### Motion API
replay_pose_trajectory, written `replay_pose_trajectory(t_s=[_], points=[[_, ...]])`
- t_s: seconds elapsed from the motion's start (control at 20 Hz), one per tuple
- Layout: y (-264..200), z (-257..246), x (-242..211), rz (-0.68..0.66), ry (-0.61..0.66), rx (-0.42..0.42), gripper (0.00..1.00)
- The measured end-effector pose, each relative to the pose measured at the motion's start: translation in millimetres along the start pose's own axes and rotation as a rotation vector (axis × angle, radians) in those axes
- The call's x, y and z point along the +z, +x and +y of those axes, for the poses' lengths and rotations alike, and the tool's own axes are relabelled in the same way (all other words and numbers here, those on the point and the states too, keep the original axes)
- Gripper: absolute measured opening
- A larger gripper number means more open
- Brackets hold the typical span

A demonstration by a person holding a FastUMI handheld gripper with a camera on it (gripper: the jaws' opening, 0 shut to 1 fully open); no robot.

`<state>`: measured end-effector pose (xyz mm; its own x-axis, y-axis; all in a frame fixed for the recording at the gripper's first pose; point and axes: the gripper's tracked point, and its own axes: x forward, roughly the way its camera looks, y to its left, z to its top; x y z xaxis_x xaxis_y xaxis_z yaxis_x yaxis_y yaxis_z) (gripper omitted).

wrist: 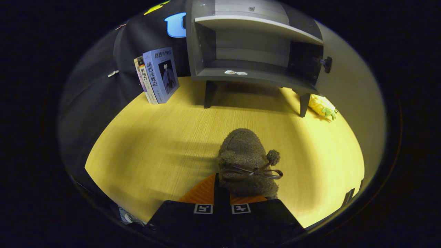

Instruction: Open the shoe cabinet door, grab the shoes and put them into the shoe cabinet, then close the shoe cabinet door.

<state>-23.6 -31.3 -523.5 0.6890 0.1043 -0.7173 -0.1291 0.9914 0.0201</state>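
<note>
the blue book (164, 74) standing by the booth wall carries the chinese title 路西法效应 across the top of its front cover, and the same five characters run down its spine; smaller print lower on the cover and spine is too fine to read. the paler book (140, 80) leaning behind it shows 影响力 down its spine. two square black-and-white coded markers (203, 208) sit side by side on the gripper (222, 187) body; they bear a pattern, no letters. the fingers stand close together, clamped on the heel end of the brown fuzzy slipper (246, 162), which bears no writing.

Wooden floor (155, 144), books (159, 75) against wall.
</note>
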Motion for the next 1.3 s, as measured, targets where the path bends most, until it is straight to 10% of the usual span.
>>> replay_pose_trajectory(t_s=[0.65, 1.3], points=[[-186.7, -68.2, 129.0, -0.226, -0.036, 0.065, 0.05], [-240.4, -71.8, 270.4, -0.369, -0.029, 0.064, 0.05]])
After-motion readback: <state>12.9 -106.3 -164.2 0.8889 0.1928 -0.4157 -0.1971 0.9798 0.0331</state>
